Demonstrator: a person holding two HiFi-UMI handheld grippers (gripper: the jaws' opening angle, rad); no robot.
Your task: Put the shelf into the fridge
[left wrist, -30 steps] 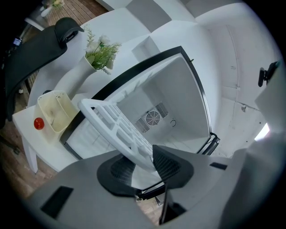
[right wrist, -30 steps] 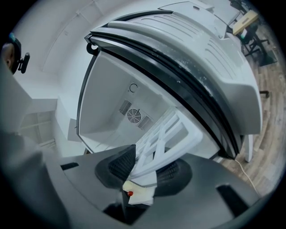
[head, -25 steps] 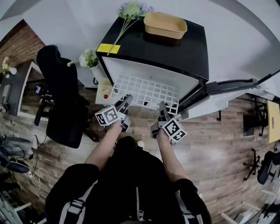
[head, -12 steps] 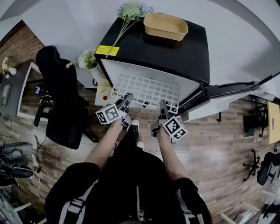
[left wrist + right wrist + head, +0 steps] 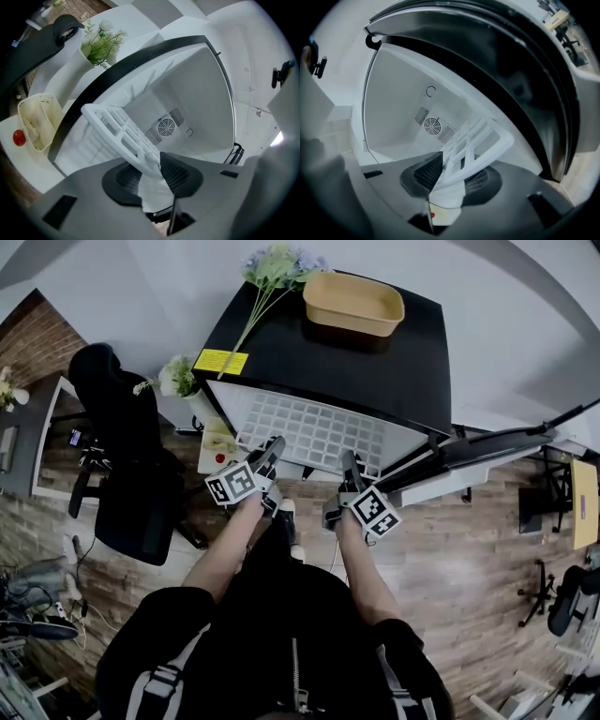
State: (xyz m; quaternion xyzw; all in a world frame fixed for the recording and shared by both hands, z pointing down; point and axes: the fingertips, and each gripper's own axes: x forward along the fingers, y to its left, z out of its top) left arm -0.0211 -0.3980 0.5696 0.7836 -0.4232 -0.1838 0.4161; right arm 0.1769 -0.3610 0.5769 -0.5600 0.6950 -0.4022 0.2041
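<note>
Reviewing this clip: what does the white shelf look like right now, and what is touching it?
The shelf is a white, plastic-looking grid of rectangular openings with a solid rim. From above it lies broad side up across the mouth of the open fridge, with its near edge towards the person. The left tool is clamped on the left of that edge. The right tool holds the right of it, jaws closing with the rim between the pads. Whether the far edge rests on anything inside cannot be told.

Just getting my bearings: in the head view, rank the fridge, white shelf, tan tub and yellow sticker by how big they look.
1. fridge
2. white shelf, counting only the part that shows
3. tan tub, though it sits nearer the camera
4. yellow sticker
</note>
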